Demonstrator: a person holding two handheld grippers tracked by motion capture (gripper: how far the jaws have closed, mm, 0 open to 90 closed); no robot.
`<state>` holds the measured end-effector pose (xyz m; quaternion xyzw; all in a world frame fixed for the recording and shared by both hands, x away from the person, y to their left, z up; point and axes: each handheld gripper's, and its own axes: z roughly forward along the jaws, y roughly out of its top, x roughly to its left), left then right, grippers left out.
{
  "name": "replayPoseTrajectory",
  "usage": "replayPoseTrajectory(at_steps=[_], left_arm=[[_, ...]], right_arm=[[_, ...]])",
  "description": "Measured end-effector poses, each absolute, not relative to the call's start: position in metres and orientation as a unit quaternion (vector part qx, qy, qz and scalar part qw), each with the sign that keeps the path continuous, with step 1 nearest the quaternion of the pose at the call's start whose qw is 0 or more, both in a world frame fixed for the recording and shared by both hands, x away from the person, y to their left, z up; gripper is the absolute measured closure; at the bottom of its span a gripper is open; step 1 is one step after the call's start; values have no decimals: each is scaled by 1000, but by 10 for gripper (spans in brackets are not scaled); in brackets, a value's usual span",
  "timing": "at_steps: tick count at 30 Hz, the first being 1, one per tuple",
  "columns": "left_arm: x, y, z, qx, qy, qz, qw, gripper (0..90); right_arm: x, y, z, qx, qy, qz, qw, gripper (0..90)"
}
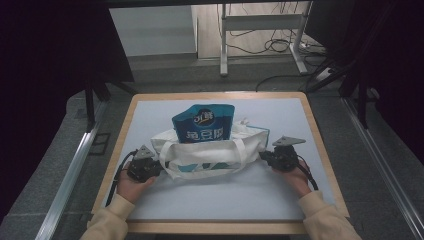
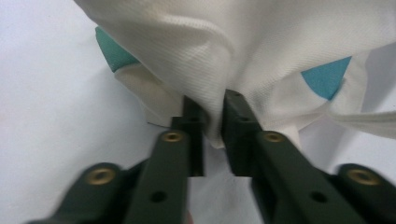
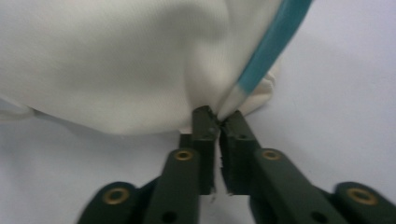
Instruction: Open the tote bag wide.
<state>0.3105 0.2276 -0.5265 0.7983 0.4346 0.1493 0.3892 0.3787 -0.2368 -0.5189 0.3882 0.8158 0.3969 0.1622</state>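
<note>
A white cloth tote bag (image 1: 200, 152) with teal patches lies on the table's white top (image 1: 225, 192), and a blue printed pouch (image 1: 203, 125) stands out of its mouth. My left gripper (image 1: 159, 165) is at the bag's left end. In the left gripper view a fold of the bag (image 2: 243, 51) hangs in a visible gap between the jaws of the left gripper (image 2: 215, 116). My right gripper (image 1: 264, 156) is at the bag's right end. In the right gripper view the right gripper (image 3: 217, 119) has its tips pinched on the corner of the bag (image 3: 116, 65), beside a teal strip (image 3: 268, 51).
The table has a wooden rim (image 1: 215, 95). Beyond it stand a desk frame (image 1: 260, 30) with cables on the floor, and dark curtains at both sides. Metal rails (image 1: 75, 165) run along the floor left and right of the table.
</note>
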Motion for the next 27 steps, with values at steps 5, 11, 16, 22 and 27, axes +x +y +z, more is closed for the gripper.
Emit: replayPoseTrajectory(at_steps=[5, 11, 16, 22, 27], left_arm=[[299, 239, -512, 773, 444, 166, 422, 475], [283, 251, -487, 744, 450, 195, 454, 449], [274, 259, -462, 728, 451, 206, 472, 637], [277, 259, -438, 725, 444, 204, 485, 863], [291, 249, -424, 730, 436, 202, 486, 894]], right_arm=[[374, -247, -511, 411, 793, 415, 172, 517], [365, -256, -495, 422, 770, 437, 195, 464], [358, -260, -483, 428, 749, 460, 210, 509], [357, -262, -452, 410, 732, 493, 231, 722], [365, -253, -433, 386, 740, 504, 224, 878]])
